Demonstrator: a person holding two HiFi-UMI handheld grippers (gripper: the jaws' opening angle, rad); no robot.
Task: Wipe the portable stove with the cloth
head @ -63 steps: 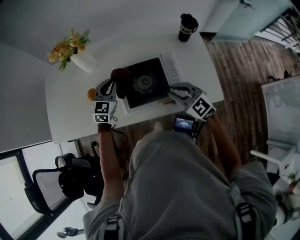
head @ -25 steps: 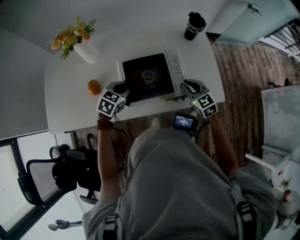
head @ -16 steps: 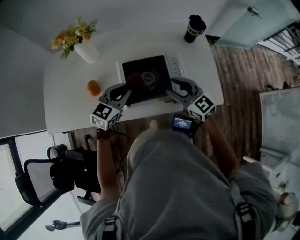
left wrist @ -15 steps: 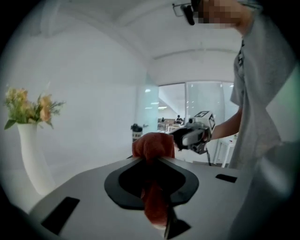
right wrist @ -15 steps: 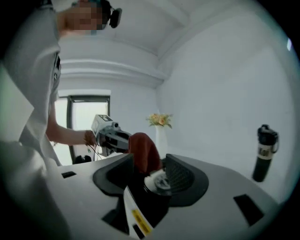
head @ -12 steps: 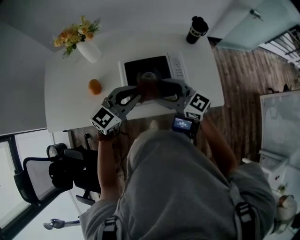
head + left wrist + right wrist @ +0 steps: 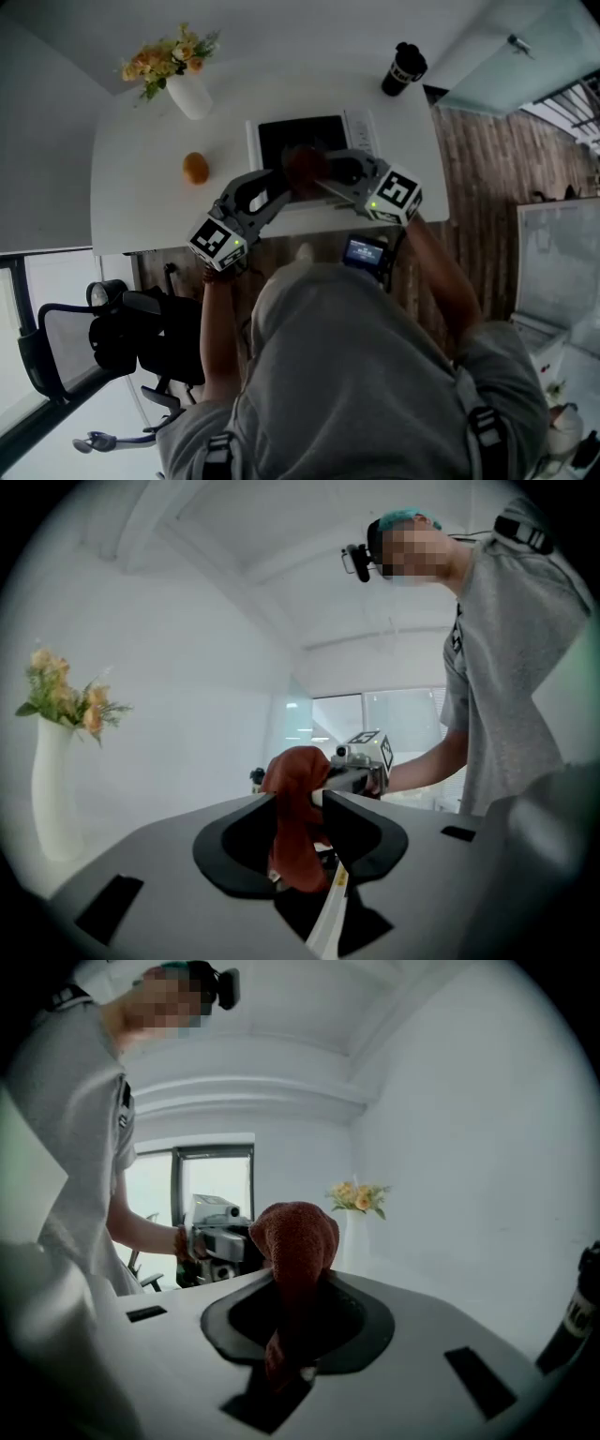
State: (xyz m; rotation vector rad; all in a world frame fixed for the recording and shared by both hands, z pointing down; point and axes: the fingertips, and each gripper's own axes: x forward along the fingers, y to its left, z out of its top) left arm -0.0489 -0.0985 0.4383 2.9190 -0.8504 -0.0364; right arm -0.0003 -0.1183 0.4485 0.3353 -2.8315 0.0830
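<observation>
head view: bunched rust-red cloth (image 7: 306, 161) in just-closed right claw (image 7: 300, 1275); between just-opened left claw (image 7: 298, 797)

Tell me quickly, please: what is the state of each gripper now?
Left gripper: open, its jaws have just been opening; the cloth hangs between them.
Right gripper: shut on the cloth, its jaws have just been closing.
</observation>
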